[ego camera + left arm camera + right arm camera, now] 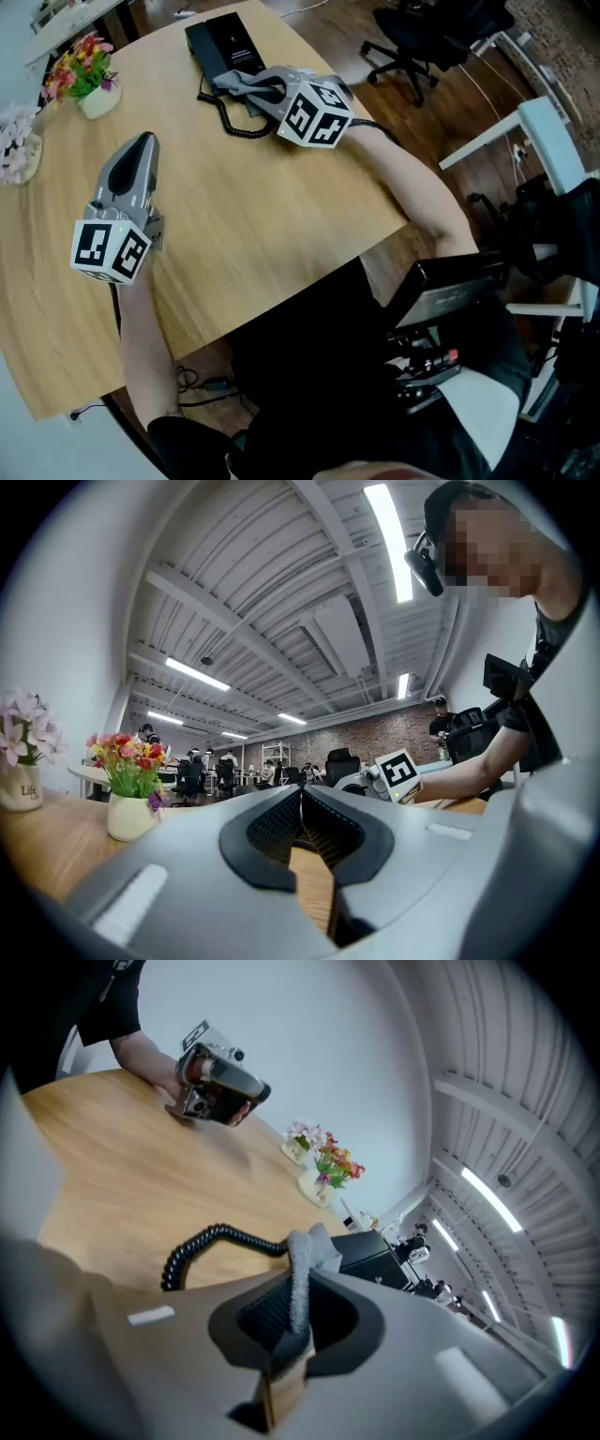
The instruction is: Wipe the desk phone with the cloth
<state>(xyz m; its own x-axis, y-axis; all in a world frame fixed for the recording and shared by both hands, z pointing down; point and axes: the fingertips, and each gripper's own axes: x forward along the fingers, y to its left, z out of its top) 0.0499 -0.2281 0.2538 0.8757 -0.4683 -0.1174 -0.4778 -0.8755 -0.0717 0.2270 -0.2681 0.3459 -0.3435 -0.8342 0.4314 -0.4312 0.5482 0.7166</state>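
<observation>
Right gripper clamps cloth just beside desk phone, wipe about to start.
Left gripper closed, empty, well apart; next move probably calls for dragging cloth across phone.

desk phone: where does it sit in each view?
Head view: desk phone at top centre, on the far side of the table.
Left gripper view: not made out.
Right gripper view: right of centre, just behind the cloth.
Shared landmark: colourful flower pot.

Overhead and low views, shared table
</observation>
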